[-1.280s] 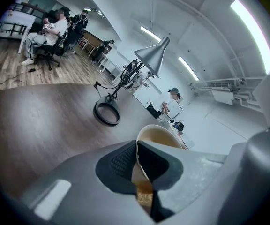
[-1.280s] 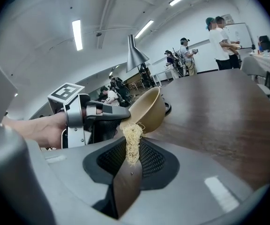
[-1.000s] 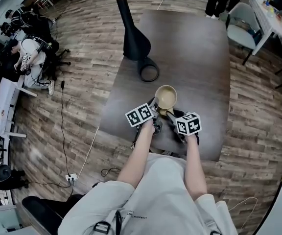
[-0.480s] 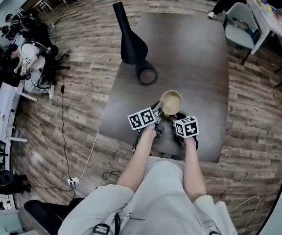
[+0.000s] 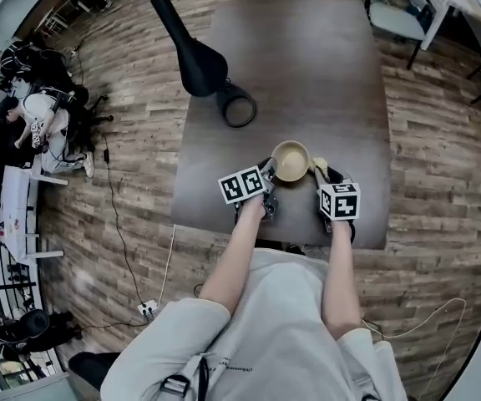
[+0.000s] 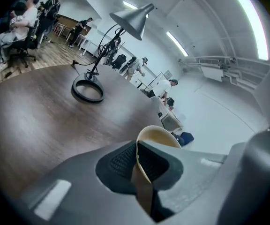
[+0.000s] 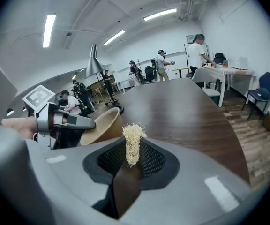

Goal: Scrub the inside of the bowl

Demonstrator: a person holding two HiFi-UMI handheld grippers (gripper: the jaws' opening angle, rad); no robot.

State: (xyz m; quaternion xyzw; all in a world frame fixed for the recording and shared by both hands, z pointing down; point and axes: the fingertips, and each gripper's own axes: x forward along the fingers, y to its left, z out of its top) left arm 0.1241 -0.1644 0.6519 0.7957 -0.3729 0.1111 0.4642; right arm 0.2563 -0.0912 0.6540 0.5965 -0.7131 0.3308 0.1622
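A tan bowl (image 5: pixel 291 160) is near the front edge of the dark wooden table (image 5: pixel 307 73). My left gripper (image 5: pixel 269 179) is shut on the bowl's near rim (image 6: pixel 146 161), which runs up between its pads. In the right gripper view the bowl (image 7: pixel 102 125) tilts at the left, with the left gripper (image 7: pixel 62 121) clamped on it. My right gripper (image 5: pixel 321 172) sits just right of the bowl, outside it. It is shut on a pale fibrous scrubber (image 7: pixel 133 142) that sticks up from its jaws; the scrubber (image 5: pixel 319 164) peeks out in the head view.
A black desk lamp (image 5: pixel 192 57) with a ring base (image 5: pixel 237 107) stands on the table's far left. Its shade (image 6: pixel 132 22) and ring base (image 6: pixel 88 90) show in the left gripper view. People stand and sit around the room; a chair (image 5: pixel 391 15) is beyond the table's right corner.
The right gripper with the scrubber has swung from in front of the bowl to its right side. The left gripper still holds the bowl's rim. The head camera has shifted.
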